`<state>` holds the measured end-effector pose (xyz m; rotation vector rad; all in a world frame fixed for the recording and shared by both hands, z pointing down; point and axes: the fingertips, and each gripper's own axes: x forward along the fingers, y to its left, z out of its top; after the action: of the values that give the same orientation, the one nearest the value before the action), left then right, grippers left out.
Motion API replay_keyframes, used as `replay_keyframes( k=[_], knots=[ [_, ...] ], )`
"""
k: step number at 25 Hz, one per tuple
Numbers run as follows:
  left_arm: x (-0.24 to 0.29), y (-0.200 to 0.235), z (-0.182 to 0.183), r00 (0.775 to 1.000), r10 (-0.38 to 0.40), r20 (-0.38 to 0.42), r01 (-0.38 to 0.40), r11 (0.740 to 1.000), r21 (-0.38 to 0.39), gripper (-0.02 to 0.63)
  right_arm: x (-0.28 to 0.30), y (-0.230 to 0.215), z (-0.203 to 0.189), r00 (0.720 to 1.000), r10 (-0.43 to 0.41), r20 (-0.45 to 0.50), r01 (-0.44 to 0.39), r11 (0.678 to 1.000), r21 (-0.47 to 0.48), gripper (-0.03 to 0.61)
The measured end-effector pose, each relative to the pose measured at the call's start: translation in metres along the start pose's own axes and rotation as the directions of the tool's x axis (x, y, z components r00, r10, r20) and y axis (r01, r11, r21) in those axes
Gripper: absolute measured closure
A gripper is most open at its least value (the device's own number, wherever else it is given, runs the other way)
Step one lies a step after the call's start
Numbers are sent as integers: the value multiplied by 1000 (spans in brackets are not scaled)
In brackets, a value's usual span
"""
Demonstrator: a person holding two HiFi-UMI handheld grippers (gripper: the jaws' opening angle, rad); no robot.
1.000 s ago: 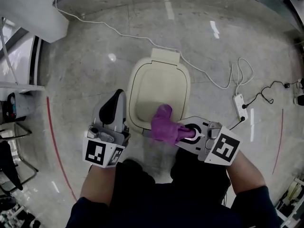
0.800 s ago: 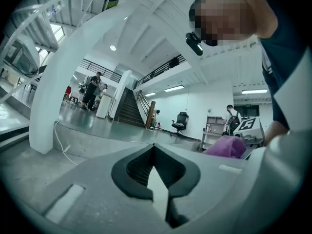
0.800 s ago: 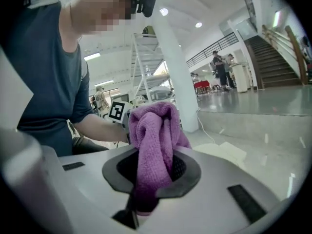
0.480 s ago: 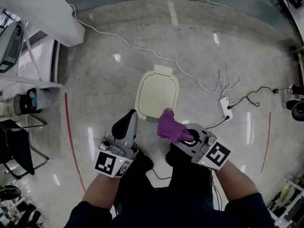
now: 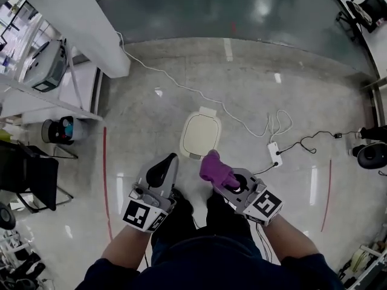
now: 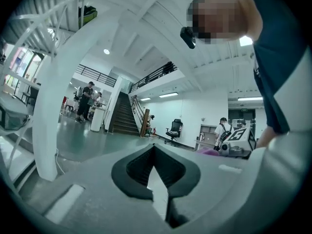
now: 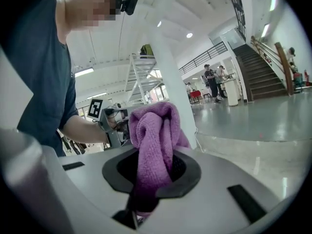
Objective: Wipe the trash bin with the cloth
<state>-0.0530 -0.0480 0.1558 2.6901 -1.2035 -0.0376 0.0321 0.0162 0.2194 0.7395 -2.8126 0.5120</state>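
The cream trash bin [image 5: 201,135] stands on the floor with its lid closed, far below and ahead of both grippers. My right gripper [image 5: 216,173] is shut on a purple cloth [image 5: 213,167], which bunches up out of its jaws [image 7: 155,133]. Held beside it, my left gripper [image 5: 170,159] has its jaws shut with nothing in them. In the left gripper view the jaws of the left gripper [image 6: 154,149] meet at a point and face a large hall. Neither gripper touches the bin.
A white power strip [image 5: 275,154] and white cables [image 5: 181,86] lie on the floor right of and behind the bin. A white pillar [image 5: 72,17] and shelving stand at the left, with a black chair [image 5: 30,180]. Red floor lines [image 5: 106,180] run at both sides.
Both grippers and the head camera have risen well above the bin, which now looks much smaller. The cloth has come off the lid and stays in the right gripper.
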Motion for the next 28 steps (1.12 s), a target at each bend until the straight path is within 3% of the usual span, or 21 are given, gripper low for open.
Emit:
replay_keyframes(
  k=[5,11,16,23,28],
  knots=[
    [-13,-41,75,999,3,43,-4,1000,28,615,-29,19,67,997,-22,78,23,1000,-18,510],
    [-22,-95,134,995,-55,78,51,998,49,615,-55,31,119,991,-49,124,60,995,-81,510],
    [-24,-116,146,997,-73,34,69,992,101,615,-66,37,146,985,-42,169,59,993,-98,510],
    [-28,-140,177,987,-100,125,91,993,81,615,-78,55,177,979,-21,203,51,988,-143,511],
    [-33,-136,169,989,-98,108,90,993,73,615,-74,62,189,970,-33,240,70,987,-147,510]
  ],
)
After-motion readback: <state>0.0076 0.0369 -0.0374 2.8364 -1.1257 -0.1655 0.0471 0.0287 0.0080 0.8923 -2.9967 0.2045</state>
